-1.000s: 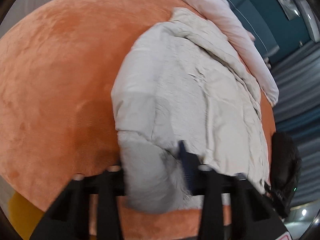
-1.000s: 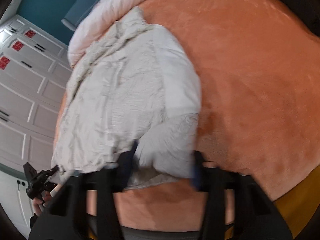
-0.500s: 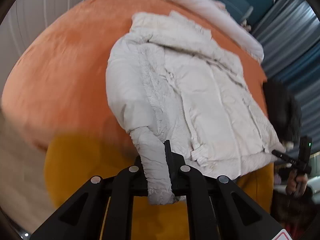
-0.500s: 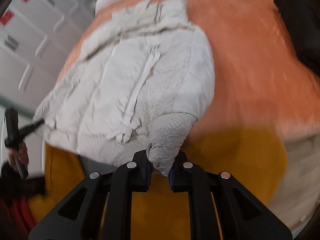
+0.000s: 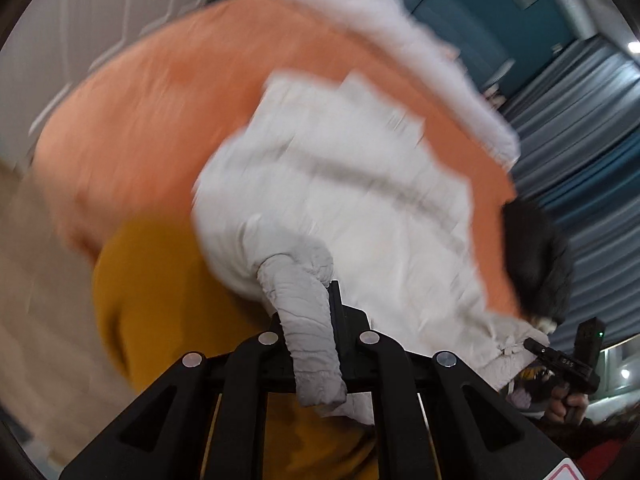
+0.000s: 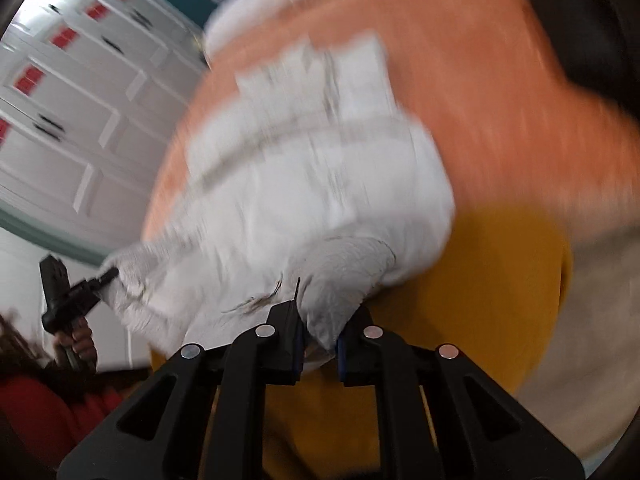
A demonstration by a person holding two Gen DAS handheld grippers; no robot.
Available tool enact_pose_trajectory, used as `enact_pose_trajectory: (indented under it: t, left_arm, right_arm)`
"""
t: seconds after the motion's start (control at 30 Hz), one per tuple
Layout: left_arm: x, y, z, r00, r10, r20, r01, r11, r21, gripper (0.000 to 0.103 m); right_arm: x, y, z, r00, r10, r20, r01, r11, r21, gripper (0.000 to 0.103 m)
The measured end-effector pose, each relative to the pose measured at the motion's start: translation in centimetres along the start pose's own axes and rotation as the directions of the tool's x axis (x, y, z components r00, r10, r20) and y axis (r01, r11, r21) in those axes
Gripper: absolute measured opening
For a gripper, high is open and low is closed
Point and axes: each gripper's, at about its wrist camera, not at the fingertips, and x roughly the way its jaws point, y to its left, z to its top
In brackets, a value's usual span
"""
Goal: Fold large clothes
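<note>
A large white padded jacket (image 5: 344, 184) lies on an orange bed cover (image 5: 152, 112), its lower part pulled past the bed's near edge; it also shows in the right wrist view (image 6: 312, 184). My left gripper (image 5: 310, 320) is shut on one sleeve cuff (image 5: 308, 320), which hangs down between the fingers. My right gripper (image 6: 318, 338) is shut on the other sleeve cuff (image 6: 340, 280). Both views are blurred by motion. Each gripper appears in the other's view, the right one (image 5: 560, 364) and the left one (image 6: 72, 296), held in a hand at the jacket's hem corner.
A mustard-yellow bed base (image 5: 160, 312) shows below the orange cover. A black garment (image 5: 536, 248) lies at the bed's far side. A white pillow or duvet (image 5: 400, 40) lies at the head. White cabinet doors (image 6: 72, 92) stand at the right gripper's left.
Both grippers closed on the sleeve cuffs and pulled back and up from the bed. The jacket has slid toward the bed's near edge and its hem now hangs over it.
</note>
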Motion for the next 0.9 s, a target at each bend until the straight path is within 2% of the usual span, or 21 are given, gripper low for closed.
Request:
enact_pose_trajectory:
  t: [0.07, 0.1, 0.2, 0.27, 0.4, 0.53, 0.7, 0.9]
  left_arm:
    - [-0.3, -1.4, 2.7, 0.997, -0.025, 0.069, 0.022, 0.999, 0.047, 0.006]
    - [-0.3, -2.4, 4.2, 0.994, -0.03, 0.106, 0.022, 0.997, 0.073, 0.006]
    - [0.8, -4.0, 9.1, 0.982, -0.04, 0.182, 0.019, 0.993, 0.116, 0.006]
    - [1.6, -4.5, 11.3, 0.977, -0.037, 0.21, 0.011, 0.992, 0.123, 0.007]
    - [5.3, -4.5, 16.3, 0.97, -0.009, 0.244, -0.021, 0.992, 0.12, 0.007]
    - [9.5, -4.0, 19.6, 0.967, 0.05, 0.252, -0.081, 0.99, 0.116, 0.007]
    - [15.4, -2.5, 23.0, 0.967, 0.134, 0.218, -0.159, 0.982, 0.101, 0.008]
    - [22.5, 0.4, 25.0, 0.974, 0.17, 0.15, -0.181, 0.981, 0.062, 0.01]
  right_arm:
    - [-0.5, 0.8, 3.6, 0.993, 0.038, 0.111, -0.037, 0.999, -0.012, 0.01]
    - [-0.5, 1.2, 4.3, 0.987, 0.047, 0.155, -0.045, 0.999, -0.02, 0.01]
    - [-0.1, 1.8, 8.0, 0.96, 0.07, 0.272, -0.065, 0.998, -0.026, 0.01]
    - [1.2, 2.2, 11.2, 0.942, 0.066, 0.328, -0.056, 0.998, -0.039, 0.01]
    - [4.0, 2.2, 15.7, 0.923, 0.036, 0.383, -0.024, 0.999, -0.038, 0.01]
    - [7.9, 2.0, 19.8, 0.918, -0.009, 0.397, 0.016, 1.0, -0.014, 0.01]
    - [12.4, 1.1, 23.5, 0.918, -0.073, 0.39, 0.073, 0.997, 0.015, 0.01]
    - [18.4, -1.7, 25.7, 0.94, -0.131, 0.314, 0.111, 0.99, 0.083, 0.012]
